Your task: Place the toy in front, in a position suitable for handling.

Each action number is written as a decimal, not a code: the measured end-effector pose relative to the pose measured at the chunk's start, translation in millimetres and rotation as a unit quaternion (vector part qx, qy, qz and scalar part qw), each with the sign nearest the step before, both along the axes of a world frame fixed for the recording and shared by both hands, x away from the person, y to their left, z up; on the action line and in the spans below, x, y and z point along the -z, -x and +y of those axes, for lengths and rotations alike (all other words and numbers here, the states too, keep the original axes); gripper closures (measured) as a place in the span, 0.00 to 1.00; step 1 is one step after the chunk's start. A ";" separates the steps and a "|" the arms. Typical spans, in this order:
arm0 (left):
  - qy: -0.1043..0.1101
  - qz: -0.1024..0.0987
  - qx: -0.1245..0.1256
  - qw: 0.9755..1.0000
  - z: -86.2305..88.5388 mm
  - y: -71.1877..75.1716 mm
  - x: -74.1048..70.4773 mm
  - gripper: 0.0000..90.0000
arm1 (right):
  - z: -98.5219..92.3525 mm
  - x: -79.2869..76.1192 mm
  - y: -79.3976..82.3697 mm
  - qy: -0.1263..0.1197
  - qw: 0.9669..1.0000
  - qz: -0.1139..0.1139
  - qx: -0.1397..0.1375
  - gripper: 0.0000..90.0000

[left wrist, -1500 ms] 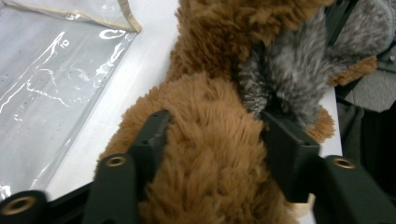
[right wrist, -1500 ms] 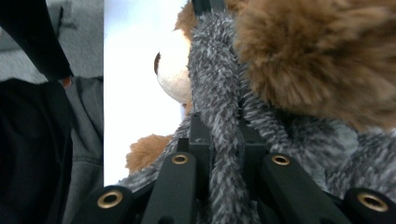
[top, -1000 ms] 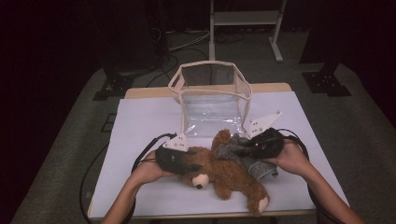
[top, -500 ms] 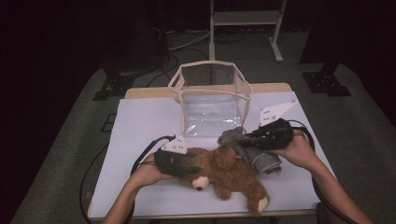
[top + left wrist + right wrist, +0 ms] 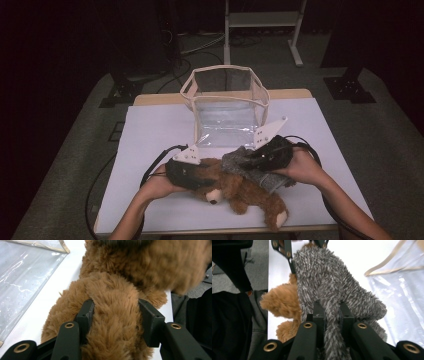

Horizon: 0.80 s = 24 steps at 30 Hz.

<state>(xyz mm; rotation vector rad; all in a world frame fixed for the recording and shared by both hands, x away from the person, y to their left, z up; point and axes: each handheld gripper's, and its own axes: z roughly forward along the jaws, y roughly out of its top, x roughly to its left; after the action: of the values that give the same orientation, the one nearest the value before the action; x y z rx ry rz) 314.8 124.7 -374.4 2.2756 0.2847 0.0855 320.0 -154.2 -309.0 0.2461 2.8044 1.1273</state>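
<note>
Fur filled the near middle of the white table (image 5: 150, 130), where a brown teddy bear (image 5: 245, 192) lay on its side with a grey fuzzy garment (image 5: 240, 162) draped over its far part. The left gripper (image 5: 115, 320) came in from the left, its fingers (image 5: 85, 315) part open and set around a thick fold of the bear's fur, pressing into it on both sides. The right gripper (image 5: 329, 315) came in from the right, its fingers (image 5: 318, 313) nearly closed and pinching a narrow strip of the grey garment. A clear plastic box (image 5: 227, 107) with a cream rim stood just beyond both, toward the far edge.
</note>
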 end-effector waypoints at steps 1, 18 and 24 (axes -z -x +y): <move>-0.001 -0.001 0.000 1.000 -0.1 0.0 -0.2 0.57 | -0.9 -1.6 0.5 0.004 1.000 -0.004 0.001 0.88; 0.000 -0.001 0.000 1.000 -0.9 2.6 -0.6 0.57 | -97.6 41.5 15.0 0.004 0.994 0.063 0.091 0.88; 0.002 0.001 0.000 1.000 -0.9 2.8 -0.8 0.57 | -109.1 46.0 19.2 0.003 0.993 0.071 0.095 0.88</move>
<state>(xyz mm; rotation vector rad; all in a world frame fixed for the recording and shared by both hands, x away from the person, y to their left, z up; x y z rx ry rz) 312.0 123.8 -373.6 2.2726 0.2860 0.0824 300.7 -263.3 -355.0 0.6013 2.8289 1.0976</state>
